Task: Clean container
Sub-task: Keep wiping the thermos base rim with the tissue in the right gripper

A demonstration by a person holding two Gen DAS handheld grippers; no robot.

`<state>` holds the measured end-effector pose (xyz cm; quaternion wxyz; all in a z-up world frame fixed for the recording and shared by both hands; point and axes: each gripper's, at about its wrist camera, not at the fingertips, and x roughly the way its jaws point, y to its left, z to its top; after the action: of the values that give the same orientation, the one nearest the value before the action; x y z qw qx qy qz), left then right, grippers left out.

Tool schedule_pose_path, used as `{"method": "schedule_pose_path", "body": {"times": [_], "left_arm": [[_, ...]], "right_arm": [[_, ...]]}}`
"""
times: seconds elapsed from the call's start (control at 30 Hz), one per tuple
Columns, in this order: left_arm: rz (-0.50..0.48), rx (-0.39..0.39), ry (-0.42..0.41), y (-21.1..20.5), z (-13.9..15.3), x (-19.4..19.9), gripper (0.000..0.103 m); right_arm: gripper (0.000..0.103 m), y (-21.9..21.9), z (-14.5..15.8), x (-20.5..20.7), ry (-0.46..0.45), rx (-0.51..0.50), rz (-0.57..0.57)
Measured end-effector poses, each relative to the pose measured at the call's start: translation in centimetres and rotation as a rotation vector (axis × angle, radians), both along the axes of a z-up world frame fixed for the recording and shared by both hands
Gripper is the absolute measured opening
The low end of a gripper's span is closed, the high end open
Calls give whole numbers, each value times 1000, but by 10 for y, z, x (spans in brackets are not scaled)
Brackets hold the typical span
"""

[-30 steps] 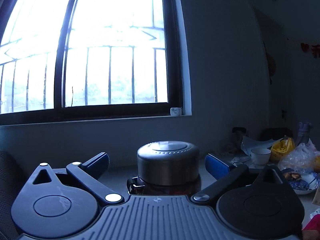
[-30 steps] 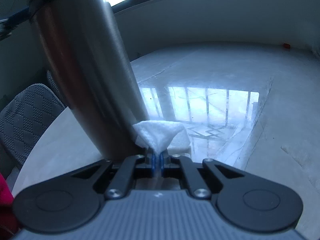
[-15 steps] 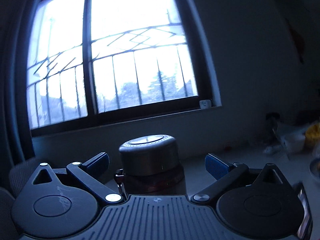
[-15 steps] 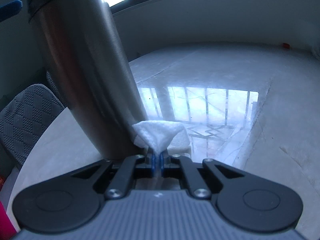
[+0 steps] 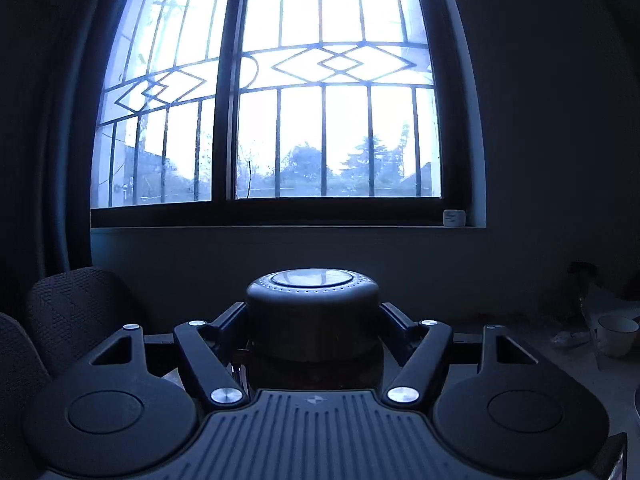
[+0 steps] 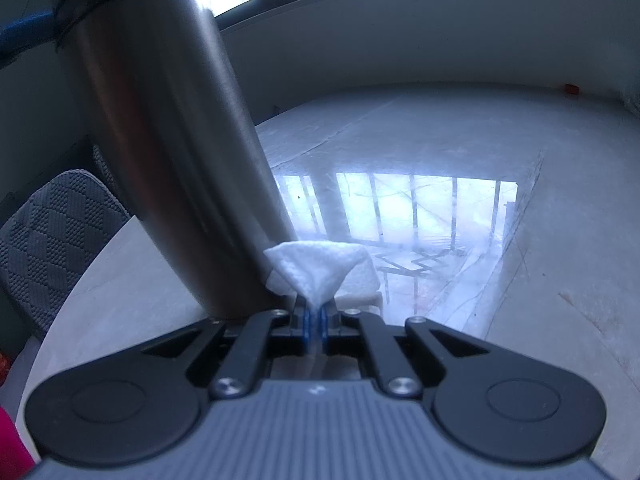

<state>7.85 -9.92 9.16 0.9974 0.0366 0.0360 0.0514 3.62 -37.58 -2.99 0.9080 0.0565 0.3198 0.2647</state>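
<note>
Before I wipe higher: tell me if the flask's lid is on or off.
On. The dark lid caps the flask, with the left gripper jaws closed around it.

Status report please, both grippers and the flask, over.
Left gripper shut on flask at its lid. Right gripper shut on white wipe, wipe against flask's lower side. Nothing in the way.

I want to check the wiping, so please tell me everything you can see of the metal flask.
The flask is a tall steel cylinder with a brushed, shiny look and a dark lid above a thin seam. It stands on the pale table; its lean may be only lens distortion. The left tool is shut around its lid. A folded white tissue, pinched in the right tool, meets its wall near the base.
</note>
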Motion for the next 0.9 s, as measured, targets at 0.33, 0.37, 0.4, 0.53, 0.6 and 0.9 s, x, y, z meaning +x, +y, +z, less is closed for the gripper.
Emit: {"method": "schedule_pose_path", "body": {"times": [0.33,0.37,0.4,0.53,0.6,0.9], "left_arm": [[-288,8,51,31,1,7,70],[-336,6,60,38,1,9,70],[-379,4,67,44,2,13,71],[-520,11,75,65,-2,25,71],[-574,15,76,73,-4,31,71],[-772,34,40,103,-21,58,71]], "right_arm": [[5,2,20,-33,-7,3,6],[5,2,22,-37,-8,1,2],[5,1,24,-41,-8,0,-2],[5,3,31,-54,-7,7,7],[5,4,35,-63,-13,-4,11],[5,6,65,-110,-59,-20,20]]}}
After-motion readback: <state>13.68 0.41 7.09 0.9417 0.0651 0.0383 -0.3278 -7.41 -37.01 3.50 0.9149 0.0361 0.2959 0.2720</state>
